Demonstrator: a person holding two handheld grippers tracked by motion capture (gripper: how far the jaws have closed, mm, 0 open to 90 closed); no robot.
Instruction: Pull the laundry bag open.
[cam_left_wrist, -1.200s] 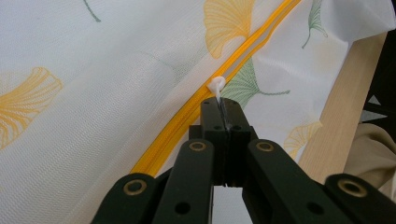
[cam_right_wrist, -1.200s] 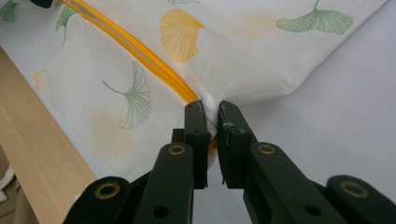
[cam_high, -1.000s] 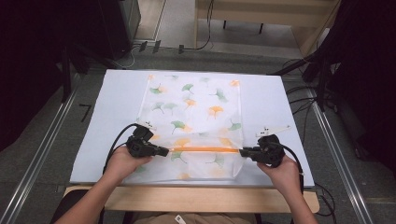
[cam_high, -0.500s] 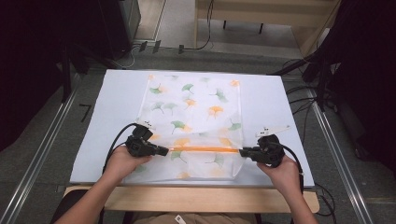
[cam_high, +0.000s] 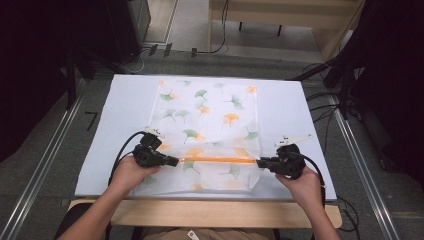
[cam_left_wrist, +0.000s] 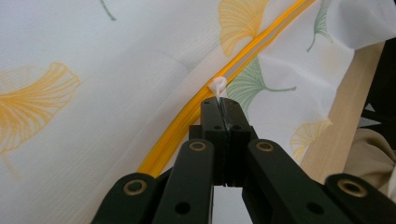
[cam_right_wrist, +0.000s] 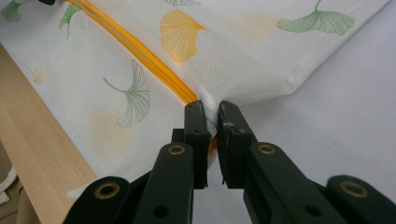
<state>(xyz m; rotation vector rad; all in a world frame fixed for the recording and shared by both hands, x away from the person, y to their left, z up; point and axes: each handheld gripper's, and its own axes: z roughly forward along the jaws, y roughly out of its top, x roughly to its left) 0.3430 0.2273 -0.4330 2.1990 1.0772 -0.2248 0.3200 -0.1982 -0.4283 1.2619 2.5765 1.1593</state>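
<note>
A white mesh bag (cam_high: 207, 130) printed with green and orange ginkgo leaves lies flat on the pale blue sheet covering the worktop (cam_high: 305, 115), its orange zipper (cam_high: 217, 160) running crosswise near the edge closest to the person. The left gripper (cam_high: 175, 161) meets the zipper's left end; in the left gripper view its jaws are pressed together on the small white zipper pull (cam_left_wrist: 218, 86), with the orange zipper (cam_left_wrist: 243, 60) stretching away diagonally beyond it. The right gripper (cam_high: 260, 162) meets the zipper's right end; in the right gripper view its jaws stand nearly together, pinching the bag's fabric corner (cam_right_wrist: 210, 109) where the orange zipper (cam_right_wrist: 140, 51) ends. Both hands rest low over the near edge of the sheet, left hand (cam_high: 131, 172) and right hand (cam_high: 302, 182) well apart, with the zipper drawn straight between the two grippers. The bare wooden rim of the worktop (cam_high: 210, 212) shows below the sheet
</note>
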